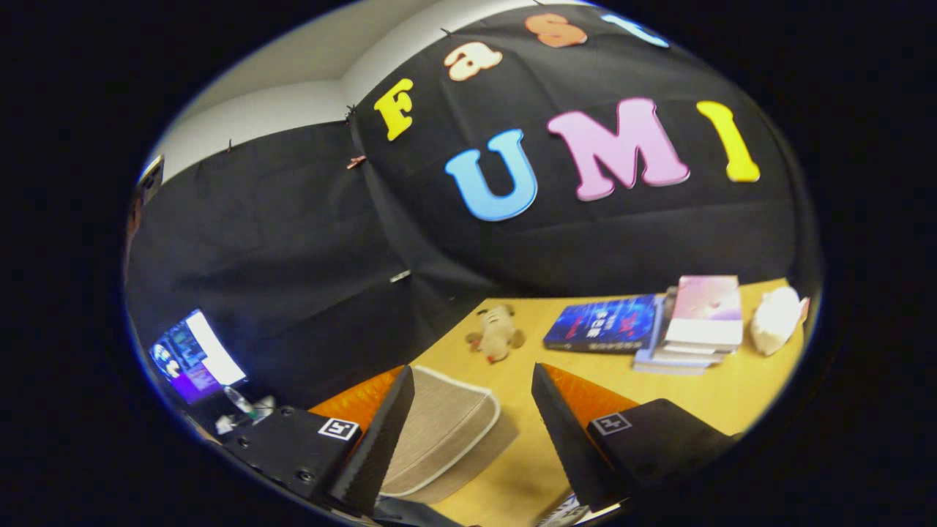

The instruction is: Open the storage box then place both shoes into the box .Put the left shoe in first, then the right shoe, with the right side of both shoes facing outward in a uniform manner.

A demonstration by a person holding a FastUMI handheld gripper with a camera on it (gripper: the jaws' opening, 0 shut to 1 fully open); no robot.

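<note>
The beige box lies on the table with its lid closed, between the fingers. The gripper is apart, holding nothing, and the box's long side runs away from it.

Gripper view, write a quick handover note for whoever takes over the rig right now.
Gripper: fingers open, holding nothing.
Storage box: beige, white-trimmed, on the wooden table, between the fingers and close to the left one; lid looks closed.
Beyond the fingers: plush toy, stack of books, a white object.
Done: nothing that I can see.
Left: open the box, then left shoe in, then right shoe, right sides outward.
</note>
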